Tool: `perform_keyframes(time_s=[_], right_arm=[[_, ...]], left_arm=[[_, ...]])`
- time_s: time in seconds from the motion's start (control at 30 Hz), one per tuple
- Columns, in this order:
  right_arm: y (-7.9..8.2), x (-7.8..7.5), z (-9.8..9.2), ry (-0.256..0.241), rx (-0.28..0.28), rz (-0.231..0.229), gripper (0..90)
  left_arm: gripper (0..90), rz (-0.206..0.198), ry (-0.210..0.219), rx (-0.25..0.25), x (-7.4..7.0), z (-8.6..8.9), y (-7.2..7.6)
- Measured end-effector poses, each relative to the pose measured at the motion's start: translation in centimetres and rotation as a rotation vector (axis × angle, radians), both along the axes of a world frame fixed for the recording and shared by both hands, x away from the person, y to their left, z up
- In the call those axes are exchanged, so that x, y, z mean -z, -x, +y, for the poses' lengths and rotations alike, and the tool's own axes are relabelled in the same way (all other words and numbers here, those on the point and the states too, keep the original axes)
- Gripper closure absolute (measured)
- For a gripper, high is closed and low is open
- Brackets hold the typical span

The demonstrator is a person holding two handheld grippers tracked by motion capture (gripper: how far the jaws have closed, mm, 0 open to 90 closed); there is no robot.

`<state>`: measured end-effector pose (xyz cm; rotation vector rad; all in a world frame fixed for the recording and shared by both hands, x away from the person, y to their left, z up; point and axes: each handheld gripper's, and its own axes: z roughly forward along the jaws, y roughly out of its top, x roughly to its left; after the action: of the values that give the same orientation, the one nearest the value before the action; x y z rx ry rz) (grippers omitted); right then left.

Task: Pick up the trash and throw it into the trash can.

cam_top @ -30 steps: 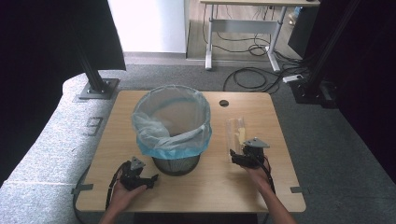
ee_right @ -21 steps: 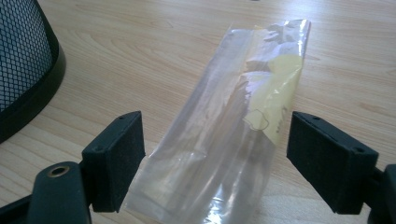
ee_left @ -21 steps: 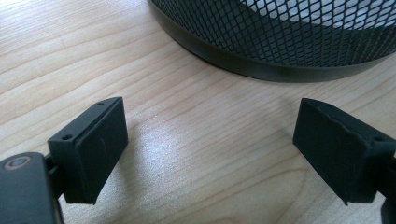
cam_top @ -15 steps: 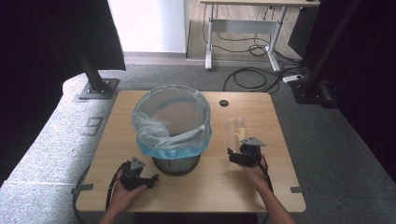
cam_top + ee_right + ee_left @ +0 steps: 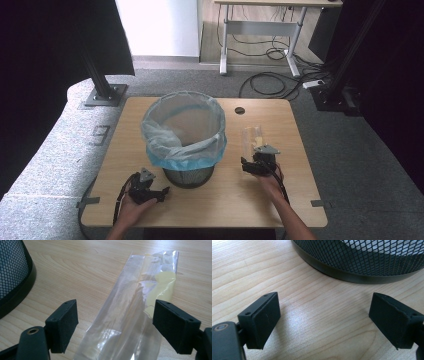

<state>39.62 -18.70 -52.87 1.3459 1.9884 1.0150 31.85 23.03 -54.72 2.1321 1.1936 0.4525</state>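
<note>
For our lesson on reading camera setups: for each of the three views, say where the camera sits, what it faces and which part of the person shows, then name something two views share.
High view: above the person's side, looking down on the table; forearms, both hands.
Left gripper view: on the left tool, open, facing the mesh bin.
Right gripper view: on the right tool, open around the clear plastic bag.
Shared: both gripper views catch the bin.

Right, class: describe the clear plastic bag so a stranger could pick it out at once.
Start at the wooden table and find the mesh bin with its pale blue liner. The bag lies flat to the bin's right, between the open jaws of the right gripper. It alone is see-through, long and narrow, with a pale yellow patch at its far end.
</note>
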Motion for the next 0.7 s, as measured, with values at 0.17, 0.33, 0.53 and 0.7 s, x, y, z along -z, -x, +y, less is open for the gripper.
perform_keyframes(time_s=[0.17,0.33,0.53,0.7], right_arm=[[-0.25,0.12,0.34,0.009,-0.003,0.004,20.4],[-0.37,0.30,0.50,0.013,-0.006,0.009,20.7],[-0.52,0.51,0.74,0.024,-0.010,0.013,21.0],[-0.51,0.50,0.71,0.022,-0.007,0.017,22.2]], left_arm=[[9.9,0.000,0.000,0.000,0.00,0.00,0.00],[9.9,0.000,0.000,0.000,0.00,0.00,0.00],[9.9,0.000,0.000,0.000,0.00,0.00,0.00],[9.9,0.000,0.000,0.000,0.00,0.00,0.00]])
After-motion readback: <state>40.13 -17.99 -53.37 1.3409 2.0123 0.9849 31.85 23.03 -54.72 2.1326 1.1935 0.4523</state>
